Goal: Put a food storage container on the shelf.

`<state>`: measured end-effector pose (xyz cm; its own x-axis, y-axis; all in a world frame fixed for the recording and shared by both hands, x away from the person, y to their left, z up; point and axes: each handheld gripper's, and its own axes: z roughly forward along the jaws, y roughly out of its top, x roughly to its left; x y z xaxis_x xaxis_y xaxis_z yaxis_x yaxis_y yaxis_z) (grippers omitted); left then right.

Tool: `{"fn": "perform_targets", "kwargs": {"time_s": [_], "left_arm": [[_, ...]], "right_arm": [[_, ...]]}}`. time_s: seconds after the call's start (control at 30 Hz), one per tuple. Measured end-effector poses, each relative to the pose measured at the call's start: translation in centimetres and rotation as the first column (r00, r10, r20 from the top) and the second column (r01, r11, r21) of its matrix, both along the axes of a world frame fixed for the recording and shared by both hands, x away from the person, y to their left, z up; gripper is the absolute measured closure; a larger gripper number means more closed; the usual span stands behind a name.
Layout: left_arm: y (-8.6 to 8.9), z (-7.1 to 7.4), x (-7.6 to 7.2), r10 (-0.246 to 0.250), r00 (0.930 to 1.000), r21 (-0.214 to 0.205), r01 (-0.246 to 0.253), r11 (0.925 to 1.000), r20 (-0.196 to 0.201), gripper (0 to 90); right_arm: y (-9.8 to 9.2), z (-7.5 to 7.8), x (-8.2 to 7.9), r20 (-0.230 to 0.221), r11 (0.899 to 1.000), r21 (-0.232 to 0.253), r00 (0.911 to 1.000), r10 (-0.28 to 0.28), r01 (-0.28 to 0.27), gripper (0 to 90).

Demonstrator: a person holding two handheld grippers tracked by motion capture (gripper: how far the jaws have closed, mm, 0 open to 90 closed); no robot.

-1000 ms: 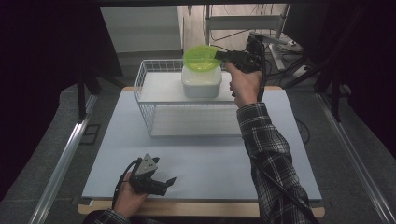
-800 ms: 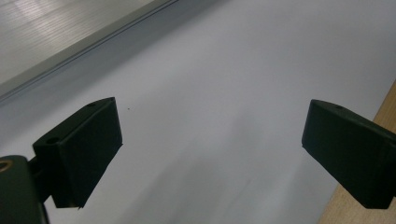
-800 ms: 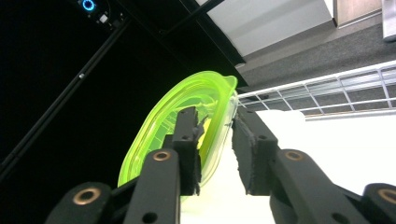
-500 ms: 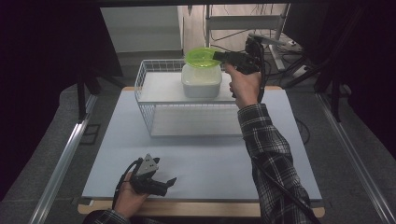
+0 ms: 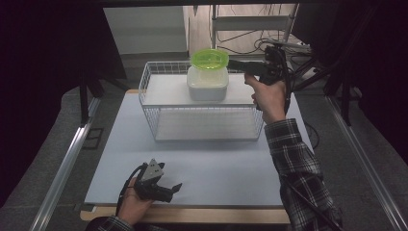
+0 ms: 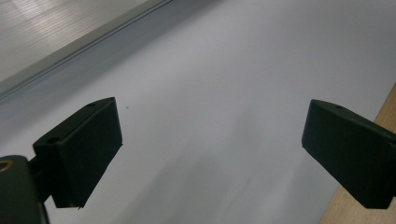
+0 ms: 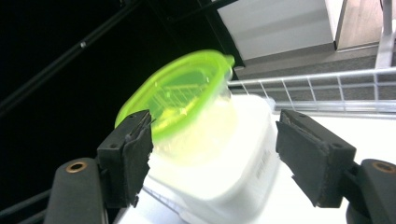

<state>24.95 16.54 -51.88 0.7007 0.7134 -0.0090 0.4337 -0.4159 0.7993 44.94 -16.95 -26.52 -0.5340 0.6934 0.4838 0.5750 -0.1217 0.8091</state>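
Since the earlier frame, your right gripper (image 5: 234,64) has drawn back to the right of the translucent white plastic container with the lime-green lid (image 5: 208,76); its fingers (image 7: 127,156) have just been opening and now stand spread, apart from the container, with nothing pinched. The container stands upright on the top shelf of the white wire rack (image 5: 202,118), at the far side of the pale grey worktop (image 5: 216,163). Your left gripper (image 5: 166,191) rests on the worktop near its front edge, fingers (image 6: 81,154) spread and empty.
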Motion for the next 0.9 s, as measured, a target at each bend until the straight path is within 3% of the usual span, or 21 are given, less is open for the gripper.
{"fn": "perform_targets", "kwargs": {"time_s": [0.17, 0.37, 0.6, 0.77, 0.9], "left_arm": [[0.0, 0.0, 0.0, 0.001, 1.0, -0.001, -0.001, 1.0, 0.0, 4.4], [0.1, 0.0, 0.1, 0.006, 1.0, -0.006, -0.006, 1.0, -0.002, 4.3], [0.1, 0.0, 0.0, 0.007, 1.0, -0.006, -0.007, 1.0, -0.001, 4.2], [0.0, -0.1, 0.0, 0.006, 1.0, -0.005, -0.006, 1.0, -0.005, 4.1], [0.1, -0.1, 0.1, 0.007, 1.0, -0.005, -0.007, 1.0, -0.007, 3.9]], "right_arm": [[-0.5, -0.9, -1.1, 0.005, 0.999, -0.038, 0.9993, 0.038, -0.038, 24.1], [-0.9, -3.4, -3.9, 0.043, 0.989, -0.118, 0.9948, 0.093, -0.087, 20.6], [-1.4, -7.0, -7.3, 0.077, 0.968, -0.209, 0.9846, 0.157, -0.138, 16.3], [-2.4, -10.1, -9.3, 0.098, 0.953, -0.268, 0.9806, 0.17, -0.139, 10.2], [-3.3, -13.0, -10.8, 0.12, 0.932, -0.338, 0.976, 0.182, -0.133, 6.4]]}}
